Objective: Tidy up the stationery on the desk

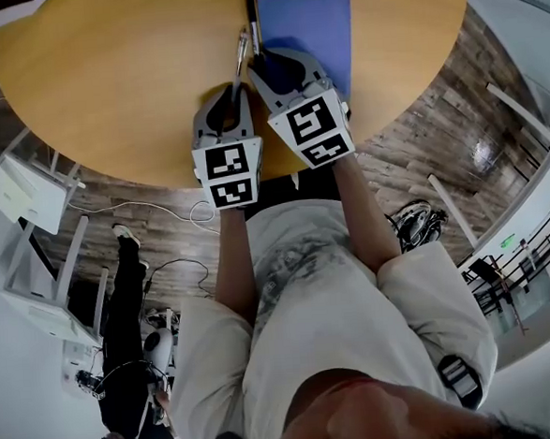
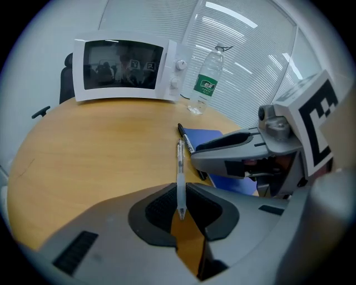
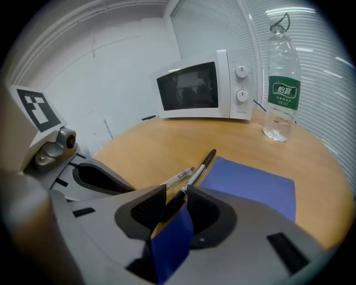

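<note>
Open tabletop (image 1: 96, 76) fills the upper left, and at centre, above its lower edge, the left gripper (image 1: 237, 87) pinches a clear pen (image 1: 242, 52) while the right gripper (image 1: 266, 66) beside it clamps a black pen (image 1: 252, 18) over the blue notebook's (image 1: 313, 23) left edge, forearms parallel.

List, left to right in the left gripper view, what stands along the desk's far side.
Black chair back → white microwave oven with dark glass door → clear plastic water bottle with green label.
</note>
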Demonstrator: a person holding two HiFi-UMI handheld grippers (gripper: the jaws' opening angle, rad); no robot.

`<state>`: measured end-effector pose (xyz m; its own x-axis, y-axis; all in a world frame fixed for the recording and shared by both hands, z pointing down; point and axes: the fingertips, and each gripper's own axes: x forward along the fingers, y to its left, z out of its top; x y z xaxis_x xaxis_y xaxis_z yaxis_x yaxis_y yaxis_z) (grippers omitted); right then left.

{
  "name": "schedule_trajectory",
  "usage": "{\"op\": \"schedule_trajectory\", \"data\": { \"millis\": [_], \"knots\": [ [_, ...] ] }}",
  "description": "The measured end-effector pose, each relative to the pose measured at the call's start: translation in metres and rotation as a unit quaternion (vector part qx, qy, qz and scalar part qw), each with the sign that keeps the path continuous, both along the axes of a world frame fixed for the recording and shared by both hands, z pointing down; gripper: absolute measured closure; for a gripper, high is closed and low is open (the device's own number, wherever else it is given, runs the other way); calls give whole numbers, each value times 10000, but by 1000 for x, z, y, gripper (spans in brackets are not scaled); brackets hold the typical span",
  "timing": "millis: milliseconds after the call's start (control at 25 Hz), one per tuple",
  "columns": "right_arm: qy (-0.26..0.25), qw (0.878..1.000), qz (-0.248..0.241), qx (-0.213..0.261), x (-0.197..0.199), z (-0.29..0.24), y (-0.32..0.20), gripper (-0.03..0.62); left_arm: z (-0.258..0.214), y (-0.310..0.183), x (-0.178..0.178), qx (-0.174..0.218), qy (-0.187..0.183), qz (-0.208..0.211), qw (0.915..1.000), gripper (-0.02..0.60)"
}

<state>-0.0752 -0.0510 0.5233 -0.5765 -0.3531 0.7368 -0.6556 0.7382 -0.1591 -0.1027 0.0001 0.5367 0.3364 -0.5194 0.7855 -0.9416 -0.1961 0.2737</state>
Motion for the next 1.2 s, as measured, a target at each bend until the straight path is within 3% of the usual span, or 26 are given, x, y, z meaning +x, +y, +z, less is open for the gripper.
{"op": "schedule_trajectory", "data": {
  "millis": [640, 1200],
  "knots": [
    [335, 9993, -10, -171, 6, 8, 23, 458, 1, 6, -8, 77, 130, -554, 9983, 529],
    [237, 9981, -388, -409, 6, 3, 59, 447, -3, 9, 5, 132, 425, -451, 9980, 529]
  ]
}}
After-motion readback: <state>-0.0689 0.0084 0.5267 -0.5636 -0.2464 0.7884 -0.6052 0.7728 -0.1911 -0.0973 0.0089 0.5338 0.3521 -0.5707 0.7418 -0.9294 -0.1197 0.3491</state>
